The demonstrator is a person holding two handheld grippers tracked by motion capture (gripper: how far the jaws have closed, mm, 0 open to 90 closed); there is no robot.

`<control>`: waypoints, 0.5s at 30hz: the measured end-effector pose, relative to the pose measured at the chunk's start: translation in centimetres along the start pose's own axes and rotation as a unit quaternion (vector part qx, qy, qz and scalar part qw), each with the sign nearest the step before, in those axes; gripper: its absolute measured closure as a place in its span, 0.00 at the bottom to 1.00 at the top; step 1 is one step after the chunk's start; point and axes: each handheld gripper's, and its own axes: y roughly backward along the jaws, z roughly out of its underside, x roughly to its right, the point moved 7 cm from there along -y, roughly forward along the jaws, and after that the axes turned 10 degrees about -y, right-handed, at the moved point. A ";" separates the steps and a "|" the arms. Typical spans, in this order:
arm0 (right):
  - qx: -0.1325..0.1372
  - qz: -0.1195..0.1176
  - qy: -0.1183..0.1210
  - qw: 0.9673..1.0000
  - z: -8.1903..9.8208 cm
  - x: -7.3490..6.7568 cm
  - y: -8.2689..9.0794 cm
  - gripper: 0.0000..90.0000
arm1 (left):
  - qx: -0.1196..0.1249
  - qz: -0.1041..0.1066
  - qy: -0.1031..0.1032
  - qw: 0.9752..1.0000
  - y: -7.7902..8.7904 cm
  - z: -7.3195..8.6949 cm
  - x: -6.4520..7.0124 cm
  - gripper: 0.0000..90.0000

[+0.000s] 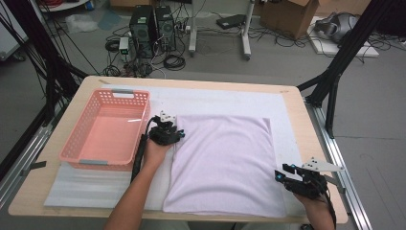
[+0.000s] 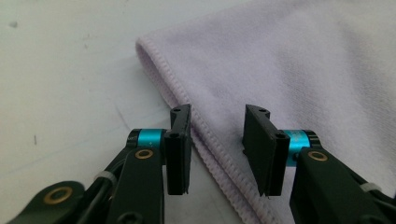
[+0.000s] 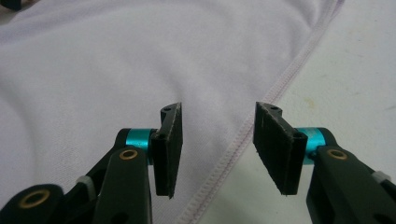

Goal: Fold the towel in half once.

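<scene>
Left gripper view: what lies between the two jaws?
The stitched edge of the lilac towel runs through the gap of the left gripper, over the white mat; the jaws stand apart, not pressing it.

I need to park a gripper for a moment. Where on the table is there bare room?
Bare white mat runs along the far edge, between the pink basket and the table's right end. A second patch lies near the front left, below the basket. The middle is taken by the lilac towel, with the left gripper and right gripper at its edges.
</scene>
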 end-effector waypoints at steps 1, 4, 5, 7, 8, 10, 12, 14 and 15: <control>0.000 -0.001 0.000 1.000 0.0 -0.1 0.0 0.57 | 0.001 -0.008 -0.006 1.000 -0.1 -0.1 0.0 0.88; 0.000 -0.001 0.001 1.000 0.0 -0.1 -0.1 0.57 | 0.000 -0.034 0.004 0.999 -0.3 -0.3 -0.6 0.94; -0.001 -0.002 0.000 1.000 0.0 -0.1 -0.1 0.57 | 0.002 -0.037 0.018 0.999 -0.3 -0.2 -0.9 0.94; 0.000 -0.001 -0.002 1.000 0.1 0.0 -0.1 0.57 | 0.006 -0.038 0.054 0.998 -0.2 -0.1 -1.4 0.93; -0.001 0.000 -0.004 1.000 0.1 0.0 -0.1 0.57 | 0.007 -0.038 0.059 0.998 -0.1 -0.1 -1.5 0.92; 0.001 0.003 -0.006 1.000 0.0 0.3 -0.2 0.57 | 0.005 -0.046 0.052 0.998 0.0 0.0 -1.6 0.88; 0.003 0.012 -0.007 1.000 -0.4 0.8 -0.5 0.57 | 0.014 -0.042 0.067 0.997 0.4 0.1 -1.8 0.80; 0.006 0.019 -0.012 1.000 -0.9 1.3 -0.9 0.58 | 0.025 -0.030 0.058 0.998 0.8 0.0 -1.4 0.77; 0.005 0.030 -0.013 0.999 -1.4 1.8 -1.4 0.60 | 0.031 -0.022 0.052 0.998 1.0 0.0 -1.2 0.75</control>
